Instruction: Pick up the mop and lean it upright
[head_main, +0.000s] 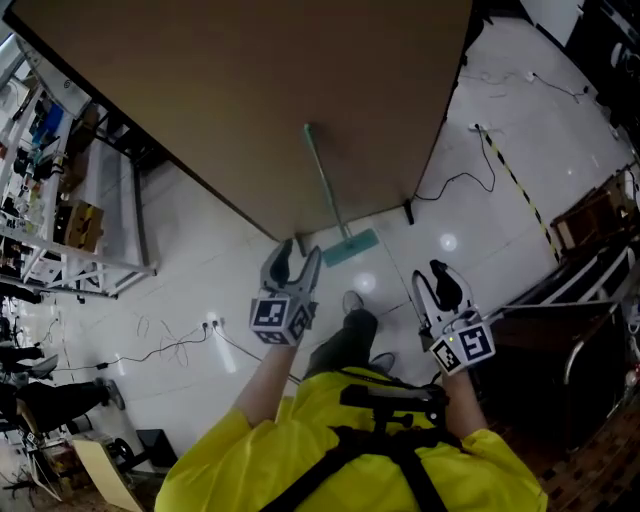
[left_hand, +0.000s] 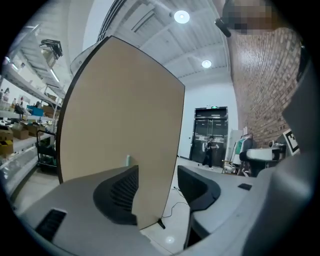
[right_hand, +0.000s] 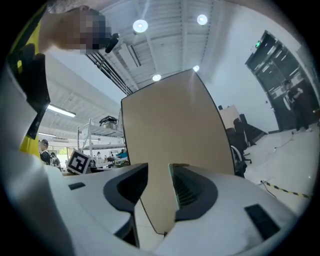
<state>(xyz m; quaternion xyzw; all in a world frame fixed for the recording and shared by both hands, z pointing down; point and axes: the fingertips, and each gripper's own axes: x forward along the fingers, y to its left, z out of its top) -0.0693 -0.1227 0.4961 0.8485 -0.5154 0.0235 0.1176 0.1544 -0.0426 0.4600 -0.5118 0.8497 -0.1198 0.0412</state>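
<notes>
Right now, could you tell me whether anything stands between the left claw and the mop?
Nothing visible does: only floor separates the open left claw from the mop, which leans on the brown board.

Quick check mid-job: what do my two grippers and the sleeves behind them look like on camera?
The left gripper and the right gripper match: pale grey moulded bodies, each with two curved jaws lined with dark ribbed pads. Each carries a white cube with black square markers. The person wears bright yellow sleeves and black harness straps.
</notes>
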